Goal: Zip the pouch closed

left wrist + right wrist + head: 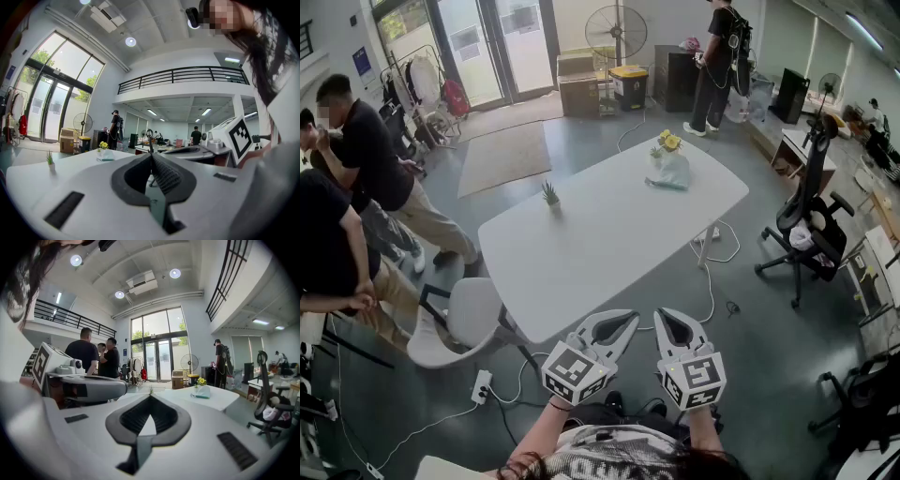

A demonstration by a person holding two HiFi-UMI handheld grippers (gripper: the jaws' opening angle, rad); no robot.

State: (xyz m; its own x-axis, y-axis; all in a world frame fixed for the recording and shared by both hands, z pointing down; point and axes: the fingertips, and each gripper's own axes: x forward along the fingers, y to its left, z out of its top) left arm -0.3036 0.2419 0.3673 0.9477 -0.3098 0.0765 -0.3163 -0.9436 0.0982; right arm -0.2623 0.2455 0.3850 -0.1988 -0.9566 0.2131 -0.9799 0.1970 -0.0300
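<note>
- The left gripper (625, 322) is clenched with nothing between its jaws, and is held by the near edge of the white table (581, 253).
- The right gripper (668, 321), just beside it, is likewise clenched and empty.
- The pouch (672, 172) lies at the table's far end by yellow flowers (667, 141), well apart from both grippers.

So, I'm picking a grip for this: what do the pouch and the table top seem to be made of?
The pouch looks like soft, pale, half-clear plastic or thin fabric, judging by its rumpled, slumped shape; it is too far off to be sure. The table top looks like hard, smooth, matt white laminate or painted board: even colour, no grain, little glare.
</note>
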